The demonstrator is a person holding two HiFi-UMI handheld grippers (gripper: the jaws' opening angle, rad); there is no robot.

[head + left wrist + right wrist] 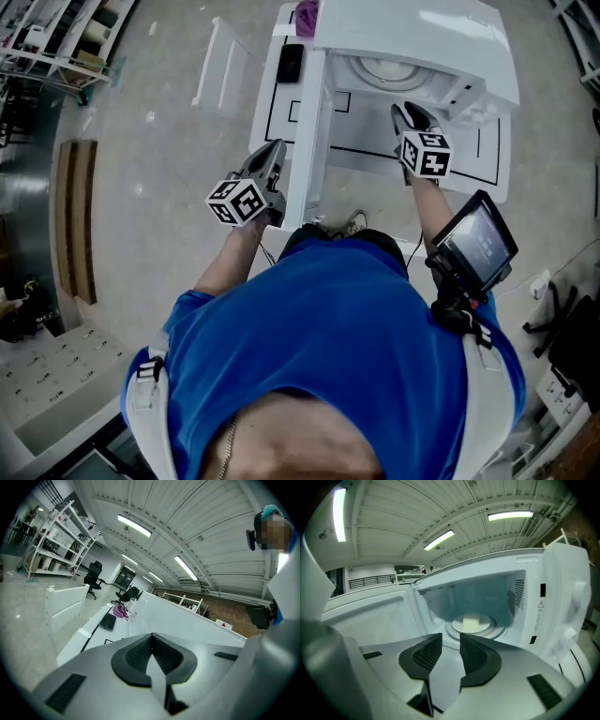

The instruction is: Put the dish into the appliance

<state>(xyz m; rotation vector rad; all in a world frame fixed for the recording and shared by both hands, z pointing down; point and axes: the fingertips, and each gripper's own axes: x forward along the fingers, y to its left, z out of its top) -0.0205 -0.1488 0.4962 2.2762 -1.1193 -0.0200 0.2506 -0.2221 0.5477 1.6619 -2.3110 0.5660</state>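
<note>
A white microwave (469, 37) stands on a white table (483, 150) with its door (314, 141) swung open to the left. Inside, a pale round dish (472, 623) lies on the turntable; the head view shows the dish (384, 67) too. My right gripper (451, 641) hovers just in front of the cavity, jaws a little apart with nothing between them. The head view puts the right gripper (410, 114) below the opening. My left gripper (275, 150) sits beside the door's outer face, and the left gripper (151, 637) is shut on nothing.
A black phone (290, 62) and a purple cloth (307, 16) lie on the table left of the microwave. A white rack (217, 66) stands on the floor to the left. A screen (476, 244) hangs at the person's right hip. Shelving (51, 541) lines the far left.
</note>
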